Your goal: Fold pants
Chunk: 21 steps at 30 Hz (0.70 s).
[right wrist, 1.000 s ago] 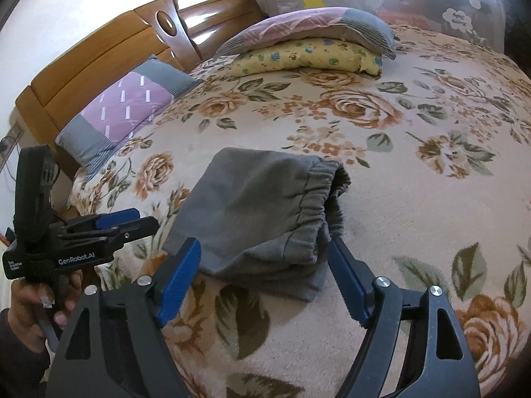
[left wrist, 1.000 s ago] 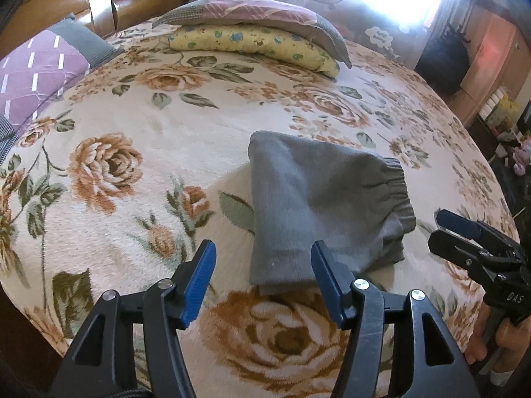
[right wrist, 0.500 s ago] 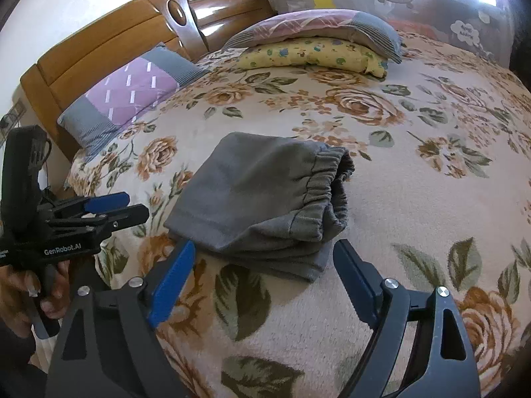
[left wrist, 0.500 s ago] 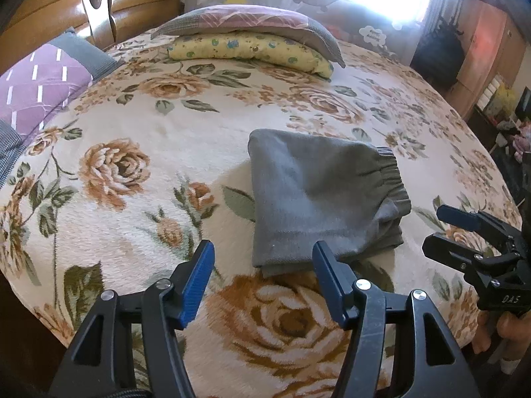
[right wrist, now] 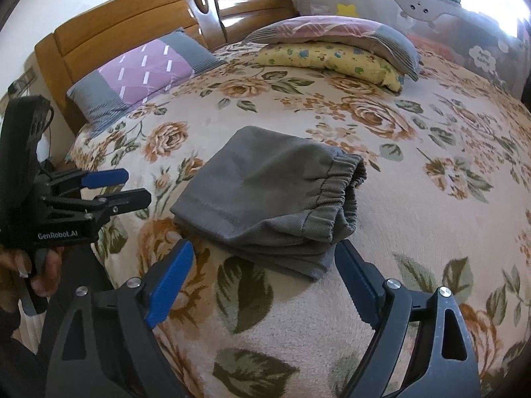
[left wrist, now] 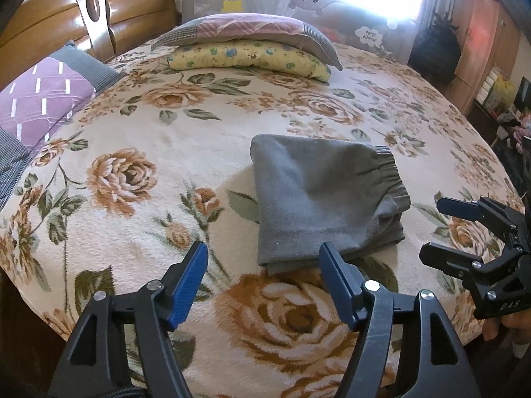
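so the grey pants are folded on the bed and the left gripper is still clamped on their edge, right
Not quite. The grey pants do lie folded on the bed, but the left gripper is open and clear of them, holding nothing; the left wrist view shows this.

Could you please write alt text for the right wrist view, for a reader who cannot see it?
Grey pants, folded into a compact bundle with the elastic waistband to the right, lie on a floral bedspread. The right tool is open and empty in front of the bundle; the left tool, also open, is at the left edge. Pillows lie by the wooden headboard.
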Each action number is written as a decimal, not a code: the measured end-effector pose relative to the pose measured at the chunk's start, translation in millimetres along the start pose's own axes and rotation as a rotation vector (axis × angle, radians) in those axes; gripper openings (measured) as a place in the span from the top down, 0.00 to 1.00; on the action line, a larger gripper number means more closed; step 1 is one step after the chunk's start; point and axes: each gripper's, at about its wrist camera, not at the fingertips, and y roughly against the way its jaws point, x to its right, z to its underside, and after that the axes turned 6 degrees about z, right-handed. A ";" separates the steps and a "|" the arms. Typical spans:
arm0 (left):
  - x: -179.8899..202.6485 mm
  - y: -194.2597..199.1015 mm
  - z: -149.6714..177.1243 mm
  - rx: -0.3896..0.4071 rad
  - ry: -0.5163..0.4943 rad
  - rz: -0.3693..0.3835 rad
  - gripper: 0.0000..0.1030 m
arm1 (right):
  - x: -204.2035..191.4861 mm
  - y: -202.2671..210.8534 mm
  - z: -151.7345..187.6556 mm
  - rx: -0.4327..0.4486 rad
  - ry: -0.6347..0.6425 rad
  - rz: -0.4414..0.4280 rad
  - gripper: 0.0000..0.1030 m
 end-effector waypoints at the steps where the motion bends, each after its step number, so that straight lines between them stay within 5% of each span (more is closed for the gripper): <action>1: 0.0 0.0 0.0 0.001 -0.001 -0.001 0.31 | -0.7 -0.4 0.0 -0.002 0.011 -0.001 0.14; 21: 4.4 7.6 -10.2 0.025 -0.054 -0.010 0.22 | 1.0 -4.7 -17.9 -0.014 0.127 -0.002 0.12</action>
